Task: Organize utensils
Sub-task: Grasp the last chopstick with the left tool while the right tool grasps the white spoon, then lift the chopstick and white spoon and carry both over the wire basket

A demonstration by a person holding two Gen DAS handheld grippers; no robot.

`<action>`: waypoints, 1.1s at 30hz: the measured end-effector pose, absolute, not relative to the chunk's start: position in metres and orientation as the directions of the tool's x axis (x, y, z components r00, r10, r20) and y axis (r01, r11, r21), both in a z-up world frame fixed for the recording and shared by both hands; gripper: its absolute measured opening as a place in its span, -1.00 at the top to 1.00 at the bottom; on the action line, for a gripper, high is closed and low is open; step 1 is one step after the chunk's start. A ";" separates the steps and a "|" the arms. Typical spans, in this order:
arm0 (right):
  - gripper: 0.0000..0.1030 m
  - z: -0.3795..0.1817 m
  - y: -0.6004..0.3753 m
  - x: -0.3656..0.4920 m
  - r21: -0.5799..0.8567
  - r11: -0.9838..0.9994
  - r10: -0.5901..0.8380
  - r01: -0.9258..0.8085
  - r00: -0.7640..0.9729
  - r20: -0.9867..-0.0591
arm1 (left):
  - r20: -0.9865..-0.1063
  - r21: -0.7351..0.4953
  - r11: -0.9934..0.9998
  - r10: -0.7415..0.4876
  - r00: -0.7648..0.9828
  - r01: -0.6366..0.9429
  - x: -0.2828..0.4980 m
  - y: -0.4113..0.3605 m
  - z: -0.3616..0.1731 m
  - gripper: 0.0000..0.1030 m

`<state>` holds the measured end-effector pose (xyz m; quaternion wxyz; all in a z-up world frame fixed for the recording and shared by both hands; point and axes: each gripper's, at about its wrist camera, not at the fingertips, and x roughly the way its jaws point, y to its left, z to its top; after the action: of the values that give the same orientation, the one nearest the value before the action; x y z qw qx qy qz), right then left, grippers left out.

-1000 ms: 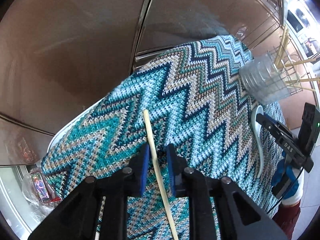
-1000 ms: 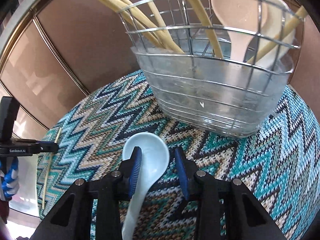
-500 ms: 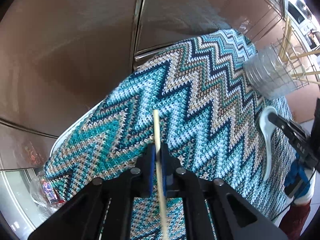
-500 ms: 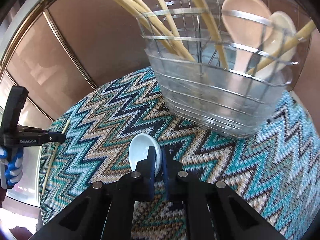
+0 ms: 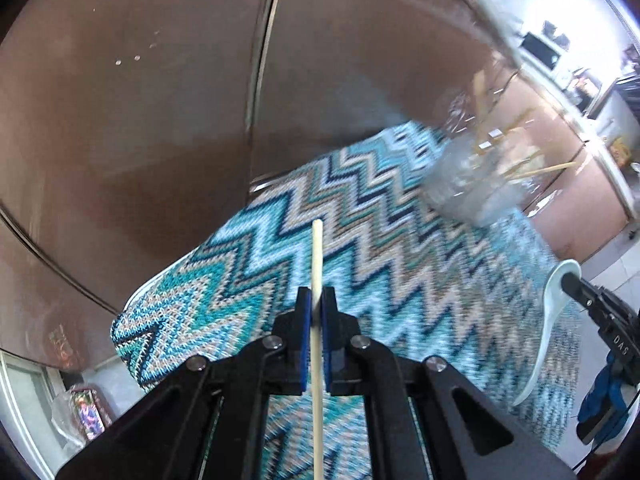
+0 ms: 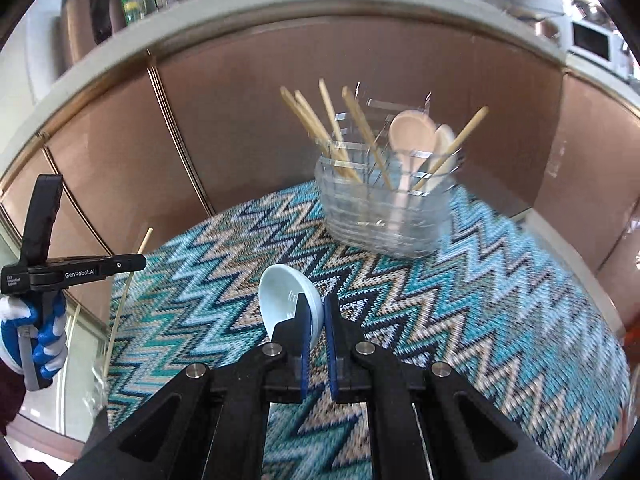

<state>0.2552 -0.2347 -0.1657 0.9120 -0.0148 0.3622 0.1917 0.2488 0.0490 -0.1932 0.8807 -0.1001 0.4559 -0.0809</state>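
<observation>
- Nearest the left wrist camera, the left gripper [image 5: 316, 312] has its jaws clamped on a pale chopstick [image 5: 317, 256], which juts forward above the zigzag cloth [image 5: 400, 264].
- Close to the right wrist camera, the right gripper [image 6: 317, 318] pinches a pale blue spoon [image 6: 282, 294] by its neck, bowl forward and raised over the cloth.
- Beyond them, on the cloth-covered worktop, stands a wire basket [image 6: 380, 220], blurred, holding chopsticks and what look like two pale spoons.
- Behind it run brown cabinet panels [image 6: 248, 120].
</observation>
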 end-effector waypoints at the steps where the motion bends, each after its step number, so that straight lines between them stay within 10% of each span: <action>1: 0.87 -0.159 -0.236 0.246 0.106 0.931 0.330 -0.349 0.682 -0.653 | -0.774 -0.256 0.965 -0.244 0.585 0.065 0.243 0.046 -0.187 0.92; 33: 0.87 -0.060 -0.264 0.072 0.074 0.985 0.172 -0.156 0.917 -0.359 | -0.428 -0.098 0.936 -0.347 0.834 0.339 0.069 -0.061 -0.043 0.92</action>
<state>0.0723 -0.2635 -0.0601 0.9789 0.0217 0.1852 0.0836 0.0693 -0.0608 -0.0429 0.9577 -0.0093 0.2252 -0.1791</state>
